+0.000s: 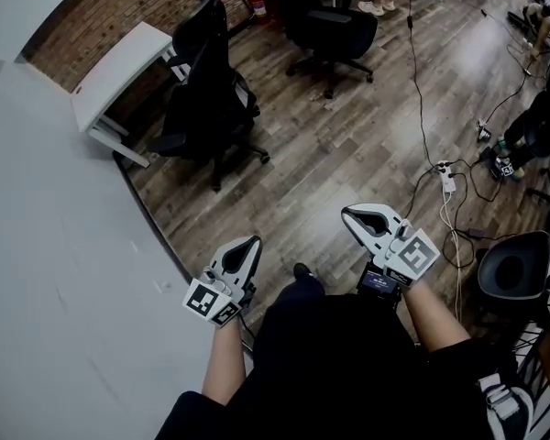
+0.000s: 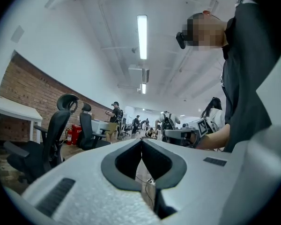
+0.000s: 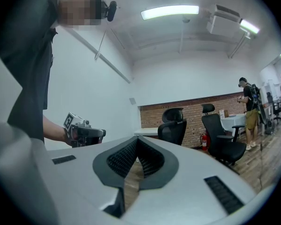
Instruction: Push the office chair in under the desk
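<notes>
The black office chair [image 1: 206, 99] stands on the wood floor, pulled out beside the white desk [image 1: 119, 71] against the brick wall at the upper left. Both grippers hang low in front of the person's body, well short of the chair and touching nothing. My left gripper [image 1: 254, 240] is shut and empty, and so is my right gripper [image 1: 346, 212]. The left gripper view looks past its closed jaws [image 2: 141, 139] to the chair [image 2: 42, 139] and desk [image 2: 9, 109] at the left. In the right gripper view the closed jaws [image 3: 136, 138] point toward the chair [image 3: 173, 125] and desk [image 3: 147, 131].
A second black chair [image 1: 330, 26] stands farther back in the room. Cables and a power strip [image 1: 447, 181] lie on the floor to the right, near another chair seat [image 1: 518, 269]. A grey wall [image 1: 46, 273] runs along the left. A person [image 3: 250, 111] stands far off.
</notes>
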Demonstrator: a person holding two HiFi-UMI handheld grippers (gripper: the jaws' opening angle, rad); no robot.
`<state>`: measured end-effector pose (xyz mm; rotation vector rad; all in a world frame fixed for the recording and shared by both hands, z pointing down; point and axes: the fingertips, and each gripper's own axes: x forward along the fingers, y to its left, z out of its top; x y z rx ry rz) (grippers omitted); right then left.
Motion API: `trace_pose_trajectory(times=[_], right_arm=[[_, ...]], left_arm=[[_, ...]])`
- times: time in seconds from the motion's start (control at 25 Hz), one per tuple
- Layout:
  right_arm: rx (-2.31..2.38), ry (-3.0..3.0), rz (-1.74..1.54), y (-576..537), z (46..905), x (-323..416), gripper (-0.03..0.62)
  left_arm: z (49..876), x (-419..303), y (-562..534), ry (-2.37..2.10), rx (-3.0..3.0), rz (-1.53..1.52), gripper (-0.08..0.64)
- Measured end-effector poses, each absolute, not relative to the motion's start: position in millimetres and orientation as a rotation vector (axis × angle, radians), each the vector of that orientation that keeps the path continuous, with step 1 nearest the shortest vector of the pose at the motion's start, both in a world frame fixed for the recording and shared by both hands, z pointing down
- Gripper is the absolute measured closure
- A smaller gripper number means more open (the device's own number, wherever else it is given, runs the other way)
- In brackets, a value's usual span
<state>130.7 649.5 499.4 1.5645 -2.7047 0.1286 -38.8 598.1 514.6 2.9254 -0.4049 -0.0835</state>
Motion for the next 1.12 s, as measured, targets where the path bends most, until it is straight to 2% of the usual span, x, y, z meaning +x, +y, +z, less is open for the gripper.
trace_pose_trajectory(times=[0.44, 0.8, 1.12], right_arm=[[1.659, -2.648, 0.107, 562, 482, 132, 0.586], [1.674, -2.589, 0.140, 522, 486, 152, 0.586], [1.572, -2.705, 0.150, 458, 508, 182, 0.586]], left_arm=[[502, -34, 496, -0.290, 2.954, -0.120, 0.545], [514, 6, 457, -0.195, 2.941, -0.123, 0.545], [513, 11, 395, -0.416, 2.916, -0.118, 0.545]])
